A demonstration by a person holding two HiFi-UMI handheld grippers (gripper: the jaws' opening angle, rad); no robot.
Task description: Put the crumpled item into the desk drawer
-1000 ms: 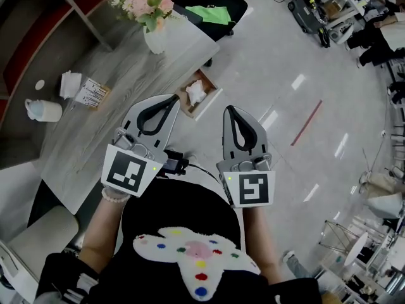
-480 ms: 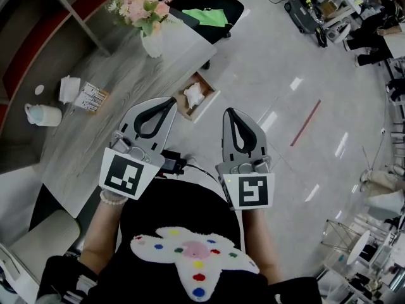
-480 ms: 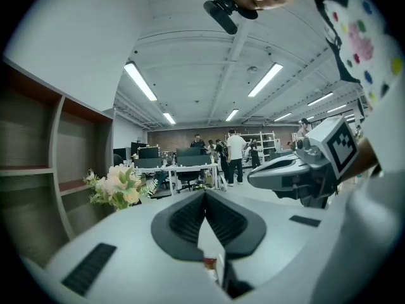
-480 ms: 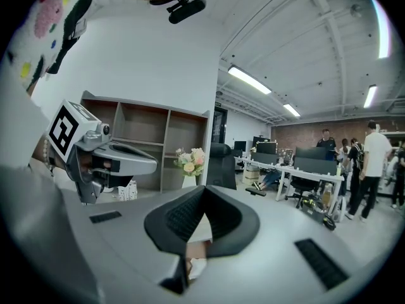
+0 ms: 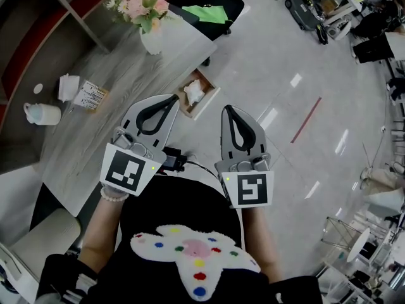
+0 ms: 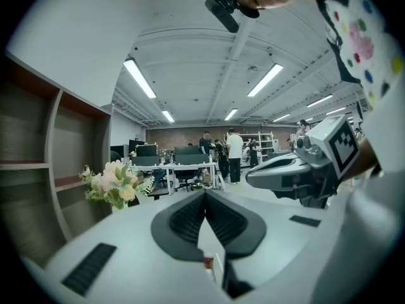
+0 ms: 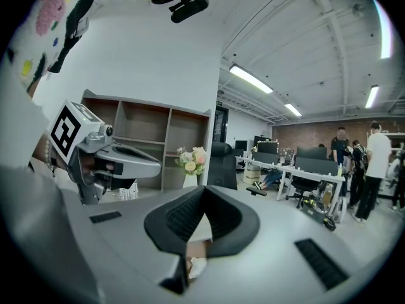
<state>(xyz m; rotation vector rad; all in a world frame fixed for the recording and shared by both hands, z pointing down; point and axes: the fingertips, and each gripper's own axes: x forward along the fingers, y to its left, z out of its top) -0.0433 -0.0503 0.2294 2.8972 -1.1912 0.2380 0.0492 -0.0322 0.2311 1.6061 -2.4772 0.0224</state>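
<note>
Two grippers, the left gripper [image 5: 172, 99] and the right gripper [image 5: 228, 109], are hanging side by side just short of the open drawer [image 5: 214, 98] as I am working the rig from afar. Both are carrying nothing: the left gripper is showing its jaws pressed together, and the right gripper's jaws are meeting at the tips in the same way. The white crumpled item [image 5: 193, 92] is lying inside the drawer, which is jutting out from the edge of the desk [image 5: 107, 125].

By my reading the placing is done, and what is remaining, if anything, is pushing the drawer shut. To do that well, I am judging that one closed gripper should be meeting the drawer's front squarely, near its middle, and pressing straight toward the desk so the drawer is not skewing. The crumpled item seems to be sitting low enough not to catch. Beyond the drawer, a vase of flowers [image 5: 147, 18] is standing on the desk, well apart from the drawer.
</note>
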